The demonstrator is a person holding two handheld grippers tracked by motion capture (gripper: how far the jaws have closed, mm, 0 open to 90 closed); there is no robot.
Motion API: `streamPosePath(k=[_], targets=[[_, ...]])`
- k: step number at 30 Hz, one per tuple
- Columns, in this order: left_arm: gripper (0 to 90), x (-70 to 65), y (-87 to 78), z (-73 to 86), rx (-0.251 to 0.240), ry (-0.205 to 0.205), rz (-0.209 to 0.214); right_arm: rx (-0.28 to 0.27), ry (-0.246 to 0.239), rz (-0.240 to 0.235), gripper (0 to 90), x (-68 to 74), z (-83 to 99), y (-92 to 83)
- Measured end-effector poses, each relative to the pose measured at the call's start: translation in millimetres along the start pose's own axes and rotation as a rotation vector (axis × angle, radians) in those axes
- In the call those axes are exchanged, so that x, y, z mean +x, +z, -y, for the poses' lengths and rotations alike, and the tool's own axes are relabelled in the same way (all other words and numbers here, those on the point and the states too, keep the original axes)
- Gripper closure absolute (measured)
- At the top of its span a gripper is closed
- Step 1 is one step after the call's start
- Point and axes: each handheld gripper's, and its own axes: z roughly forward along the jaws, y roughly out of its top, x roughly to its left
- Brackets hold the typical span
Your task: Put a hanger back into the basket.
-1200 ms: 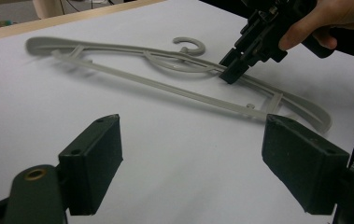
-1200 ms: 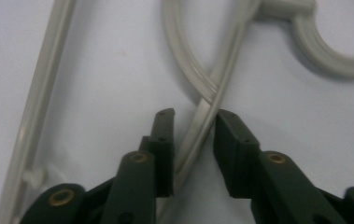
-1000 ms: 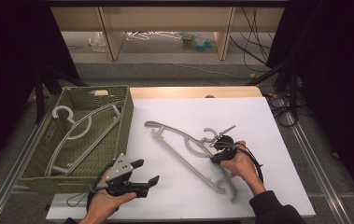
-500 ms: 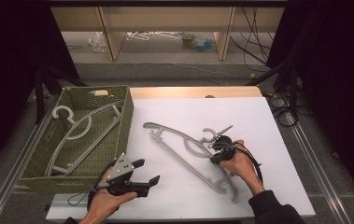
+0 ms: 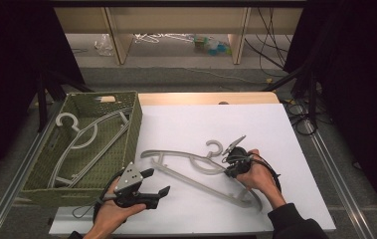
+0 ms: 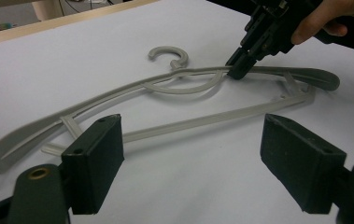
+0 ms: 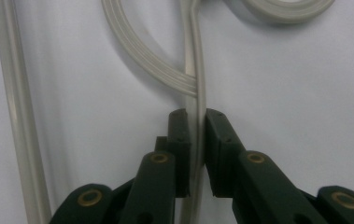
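Grey plastic hanger (image 5: 196, 172) flat on the white worktop (image 5: 275, 129), just right of the woven green basket (image 5: 137, 124), hook (image 5: 215, 148) pointing away from the near edge. Long upper arm running from beside the basket's near right corner across to the lower right; thin straight bar beneath it.

Right tool (image 5: 232, 166) clamped on the hanger's upper arm just right of the hook, jaws having just been closing with the thin rail between them. Seen close in the right gripper view: both black pads pressed against the pale rail (image 7: 197, 126), where a curved strut joins it. Same grip (image 6: 238, 70) seen from the left gripper view, tips down on the arm, hand above.

Left tool (image 5: 148, 186) near the worktop's front edge, below the hanger's left end and just right of the basket's near corner. Jaws wide apart, holding nothing, pointing toward the hanger; pads (image 6: 95, 163) well clear of the nearest bar.

Inside the basket, further grey hangers (image 5: 84, 139) lying flat, hooks toward its far left corner.
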Motion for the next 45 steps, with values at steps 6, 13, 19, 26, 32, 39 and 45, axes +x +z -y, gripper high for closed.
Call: streamPosePath(k=[6, 13, 19, 26, 32, 39, 45], targets=[[21.7, 1.8, 0.2, -0.9, -0.004, 0.003, -0.003, -0.007, -0.048, 0.003, 82.0, 3.9, 0.1, -8.0], [21.6, 1.9, 0.2, -3.1, 0.007, 0.012, -0.01, -0.024, -0.096, 0.017, 82.0, 7.1, 4.9, -18.8], [21.4, 4.7, 1.8, -7.8, 0.007, 0.018, -0.011, -0.035, -0.126, 0.035, 82.0, 11.4, 8.6, -27.3], [21.0, 3.8, 9.0, -9.9, 0.029, 0.034, 0.001, -0.049, -0.168, 0.046, 82.0, 17.7, 11.2, -35.2], [21.1, 4.2, 17.7, -16.0, 0.038, 0.038, 0.008, -0.06, -0.193, 0.049, 82.1, 21.6, 10.9, -38.9], [21.2, 4.1, 30.3, -27.0, 0.046, 0.054, 0.021, -0.073, -0.215, 0.061, 82.1, 27.6, 11.3, -46.3], [21.7, 3.9, 41.4, -38.8, 0.054, 0.071, 0.035, -0.092, -0.245, 0.07, 82.1, 33.9, 11.7, -54.5]])
